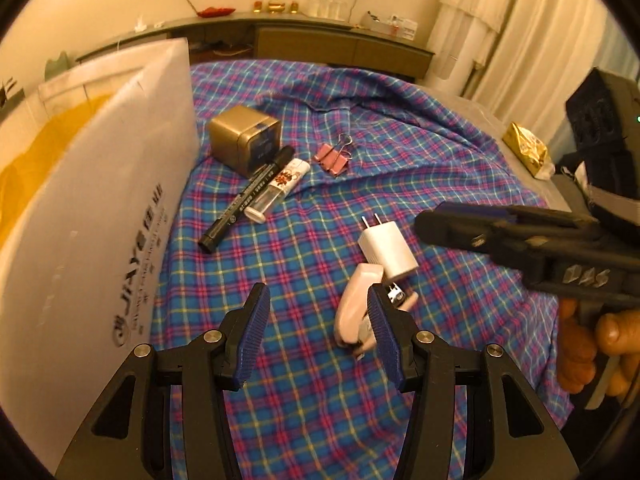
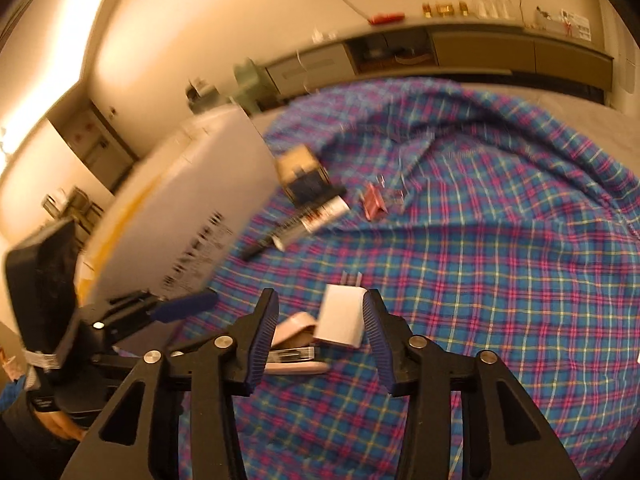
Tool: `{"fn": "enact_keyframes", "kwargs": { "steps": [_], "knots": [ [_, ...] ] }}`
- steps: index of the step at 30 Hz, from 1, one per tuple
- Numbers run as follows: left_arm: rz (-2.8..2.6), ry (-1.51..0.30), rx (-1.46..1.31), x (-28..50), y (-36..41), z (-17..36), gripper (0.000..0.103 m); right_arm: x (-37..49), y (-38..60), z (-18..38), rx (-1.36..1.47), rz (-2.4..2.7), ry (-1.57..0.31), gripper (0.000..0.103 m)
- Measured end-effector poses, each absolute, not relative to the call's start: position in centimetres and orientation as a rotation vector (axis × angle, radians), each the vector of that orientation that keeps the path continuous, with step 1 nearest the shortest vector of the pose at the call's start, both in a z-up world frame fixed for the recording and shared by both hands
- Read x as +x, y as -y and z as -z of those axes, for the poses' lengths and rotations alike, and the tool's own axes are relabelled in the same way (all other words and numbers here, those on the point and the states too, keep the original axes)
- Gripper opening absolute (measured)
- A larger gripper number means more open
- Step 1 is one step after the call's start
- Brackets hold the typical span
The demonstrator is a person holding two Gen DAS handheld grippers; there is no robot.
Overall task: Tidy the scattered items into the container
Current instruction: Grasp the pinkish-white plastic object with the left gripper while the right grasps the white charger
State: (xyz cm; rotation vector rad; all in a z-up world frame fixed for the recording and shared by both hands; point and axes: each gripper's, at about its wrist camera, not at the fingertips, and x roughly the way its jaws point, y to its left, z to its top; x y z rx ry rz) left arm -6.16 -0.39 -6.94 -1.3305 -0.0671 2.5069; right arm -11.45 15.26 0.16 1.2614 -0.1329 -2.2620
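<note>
R gripper (image 2: 320, 336) wide, straddling white charger (image 2: 340, 314) | L gripper (image 1: 316, 332) wide, empty, just beside pink stapler (image 1: 356, 312) | stapler touches charger; container (image 1: 92, 208) well left of charger | risk: R pads snag stapler too, charger twists out

light: warm, dim indoor | left view: sharp | right view: motion-blurred | edges: fisheye bending, dark vignette | glare: bright wall strip upper-left

"JIAYE" lettering on the white container (image 1: 100, 216) wall; "DAS" on the right gripper (image 1: 432, 228) body.
</note>
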Motion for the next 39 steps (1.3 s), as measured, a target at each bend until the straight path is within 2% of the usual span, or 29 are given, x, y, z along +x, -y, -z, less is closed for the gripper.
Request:
{"fn": "enact_keyframes", "kwargs": {
  "steps": [8, 16, 22, 27, 31, 32, 35, 37, 38, 39],
  "knots": [
    [-2.431, 0.08, -1.304, -6.4, -0.4, 7.9, 0.054, -13.4, -12.7, 3.5, 1.363, 2.228, -0.057, 0.047],
    [-2.373, 0.097, -1.314, -6.7, -1.1, 9.2, 0.053, -12.7, -15.1, 3.3, 1.414, 2.245, -0.111, 0.037],
    [-2.312, 0.007, -1.266, -4.9, -2.7, 9.3, 0.054, -12.0, -15.1, 3.2, 1.421, 2.261, -0.165, 0.037],
    [-2.334, -0.169, -1.211, -3.4, -4.4, 9.9, 0.054, -11.7, -14.0, 3.6, 1.394, 2.285, -0.264, 0.038],
    [-2.337, -0.143, -1.2, -3.5, -4.2, 10.0, 0.053, -11.8, -13.8, 3.9, 1.371, 2.297, -0.271, 0.041],
    [-2.344, -0.146, -1.194, -3.4, -4.2, 10.0, 0.053, -11.8, -13.9, 3.9, 1.366, 2.301, -0.27, 0.041],
    [-2.349, -0.17, -1.181, -3.3, -4.6, 10.0, 0.03, -11.8, -13.8, 4.0, 1.361, 2.303, -0.273, 0.041],
    [-2.351, -0.181, -1.177, -3.1, -4.5, 9.9, 0.029, -11.7, -13.9, 4.0, 1.357, 2.311, -0.269, 0.037],
    [-2.348, -0.177, -1.177, -3.1, -4.4, 9.9, 0.028, -11.8, -13.9, 4.0, 1.358, 2.312, -0.264, 0.032],
    [-2.347, -0.174, -1.177, -3.0, -4.3, 9.9, 0.028, -11.8, -14.0, 4.0, 1.361, 2.31, -0.256, 0.032]
  ]
}}
